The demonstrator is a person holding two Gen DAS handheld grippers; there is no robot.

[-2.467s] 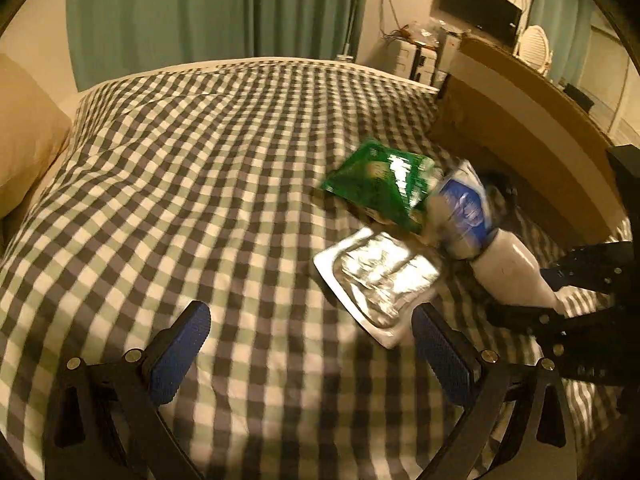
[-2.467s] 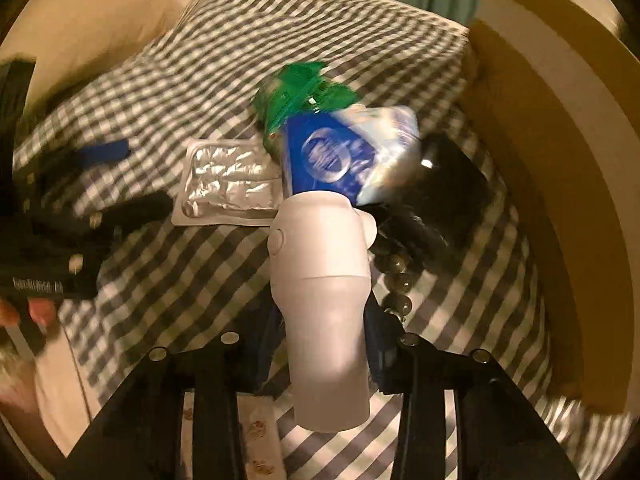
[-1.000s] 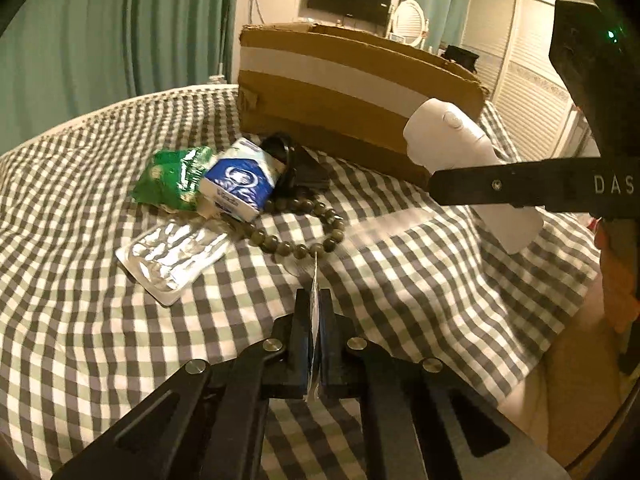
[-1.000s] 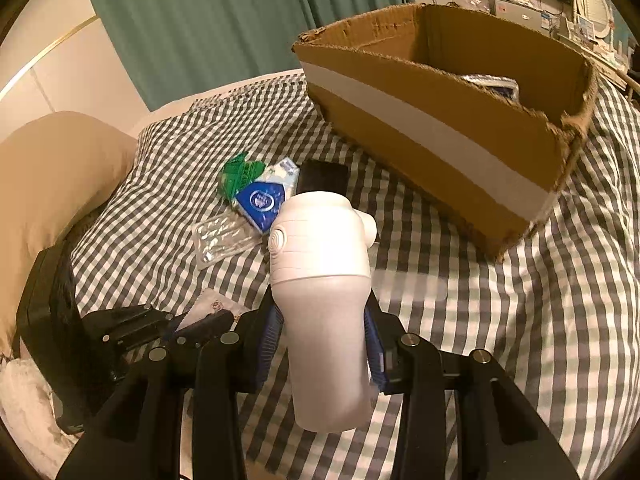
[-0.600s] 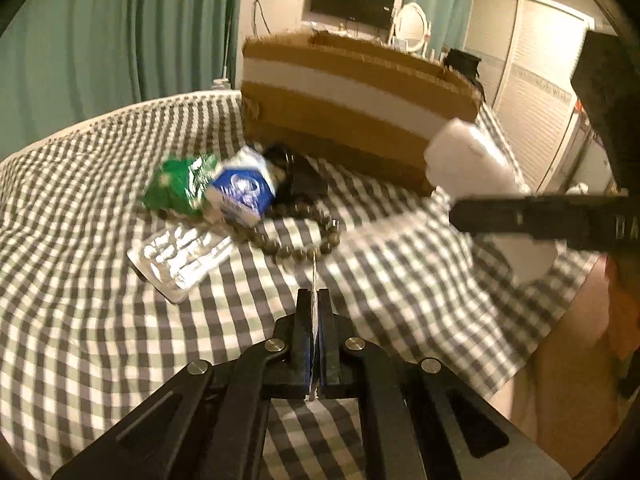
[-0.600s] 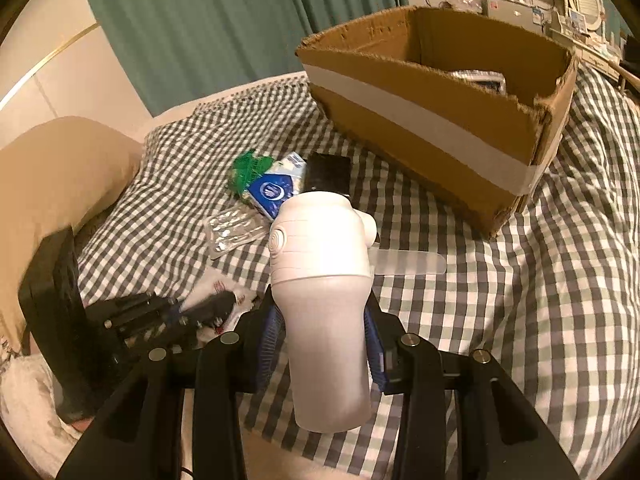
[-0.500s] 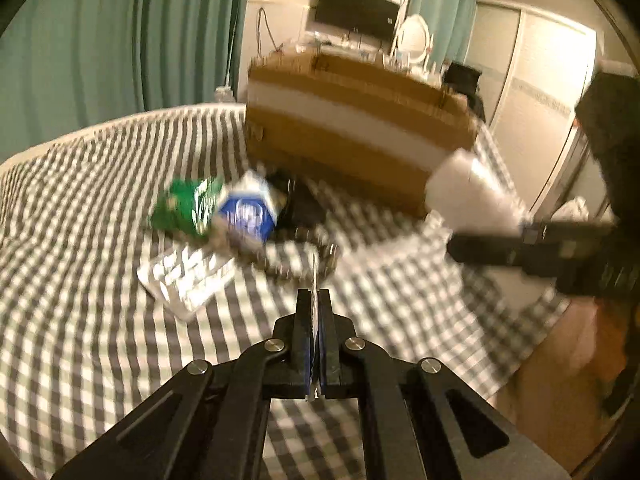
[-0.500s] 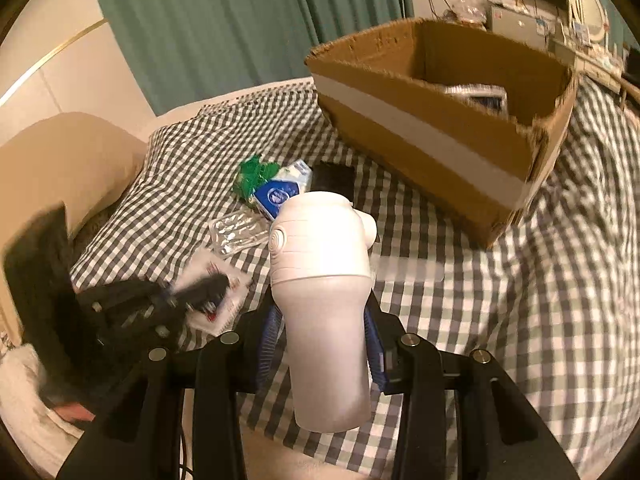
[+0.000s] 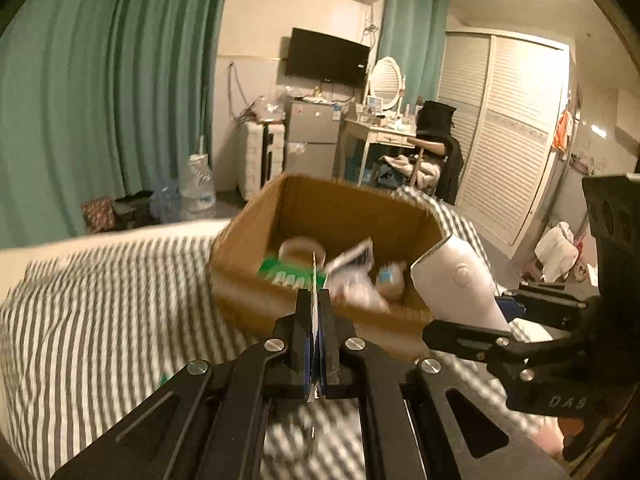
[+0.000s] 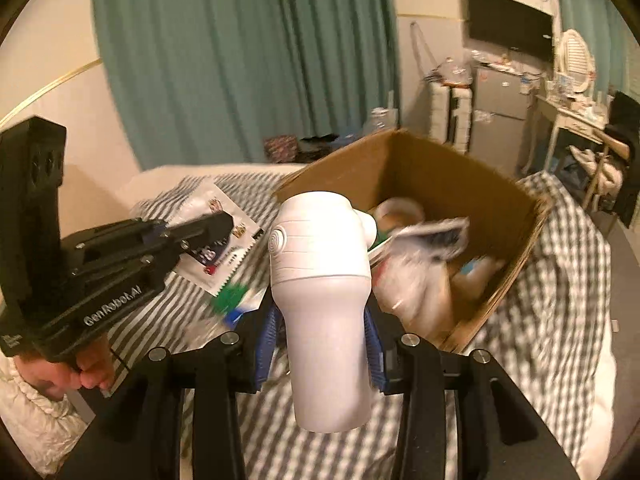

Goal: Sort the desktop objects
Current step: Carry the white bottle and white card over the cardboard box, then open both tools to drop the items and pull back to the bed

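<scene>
Cardboard box now lies just beyond both raised grippers, left gripper clamped on a flat sachet, right gripper gripping the white bottle, so drop-off is judged next.

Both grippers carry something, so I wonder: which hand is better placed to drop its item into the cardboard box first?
Probably the right gripper: its white device hangs beside the cardboard box rim. The left gripper, pinching a flat packet, looks farther back.
</scene>
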